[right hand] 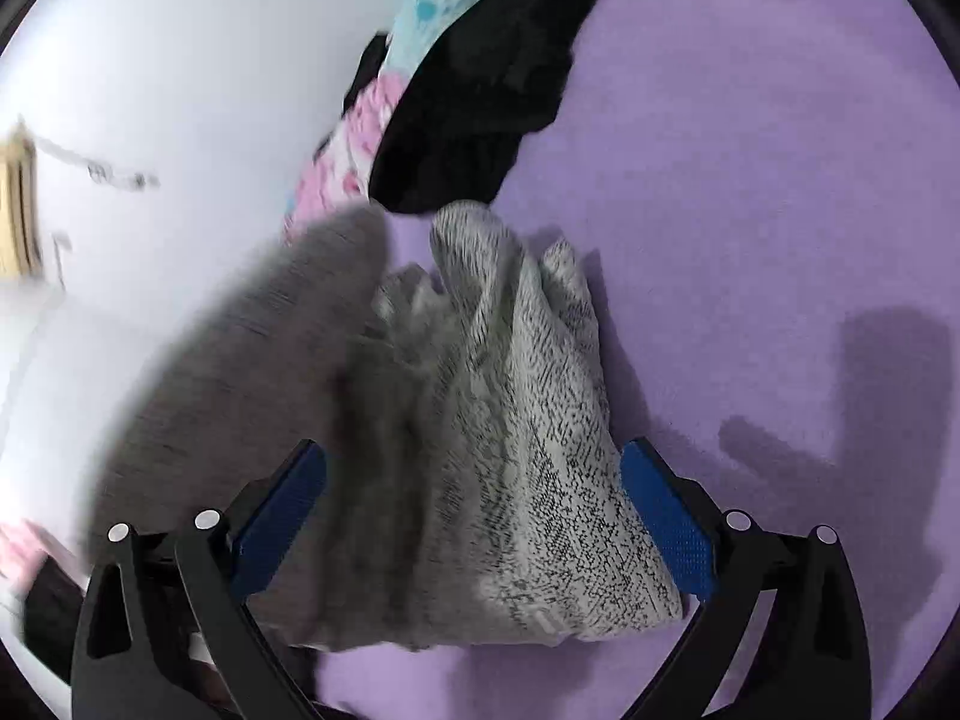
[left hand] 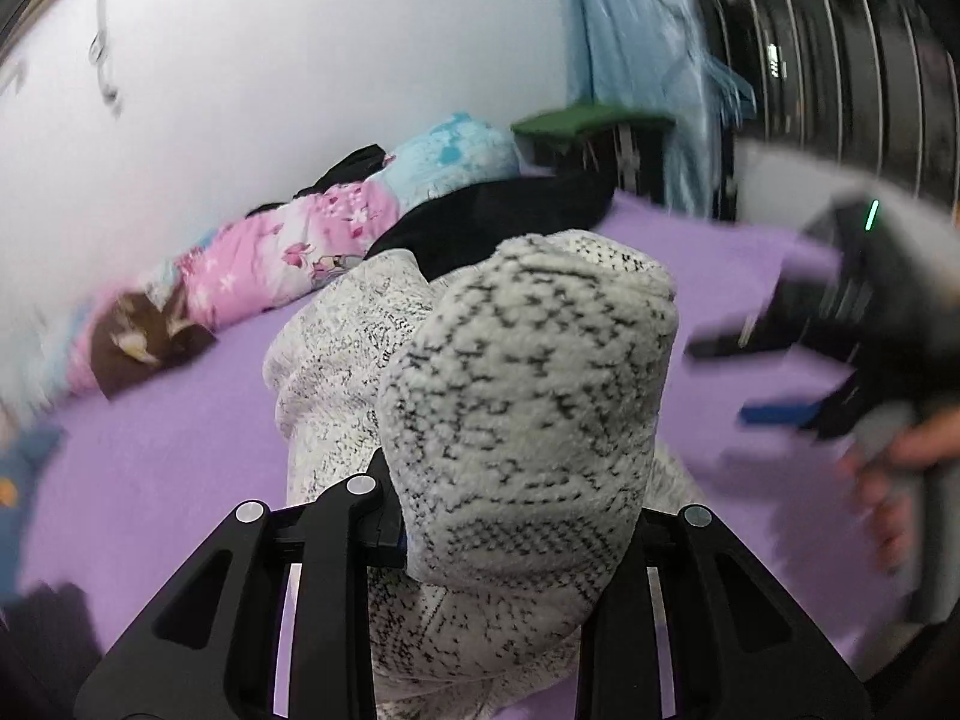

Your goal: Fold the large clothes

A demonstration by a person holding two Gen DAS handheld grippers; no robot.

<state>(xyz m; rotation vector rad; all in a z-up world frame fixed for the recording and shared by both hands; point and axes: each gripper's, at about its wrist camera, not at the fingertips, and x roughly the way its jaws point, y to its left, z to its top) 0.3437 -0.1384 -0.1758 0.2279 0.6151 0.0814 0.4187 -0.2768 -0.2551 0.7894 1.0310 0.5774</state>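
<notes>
A grey-and-white speckled knit garment point(left hand: 516, 396) hangs bunched over the purple bed sheet point(left hand: 156, 450). My left gripper point(left hand: 480, 534) is shut on a thick fold of it, lifted off the bed. In the right wrist view the same garment point(right hand: 510, 420) lies between my right gripper's point(right hand: 474, 516) blue pads point(right hand: 666, 522), which stand wide apart around it. The right gripper also shows in the left wrist view point(left hand: 774, 378), open and blurred, with a hand on it.
A black garment point(right hand: 480, 90) and a pink-and-blue patterned quilt point(left hand: 288, 252) lie along the white wall point(left hand: 300, 60). A light blue cloth point(left hand: 636, 36) hangs at the back. Purple sheet point(right hand: 750, 180) spreads to the right.
</notes>
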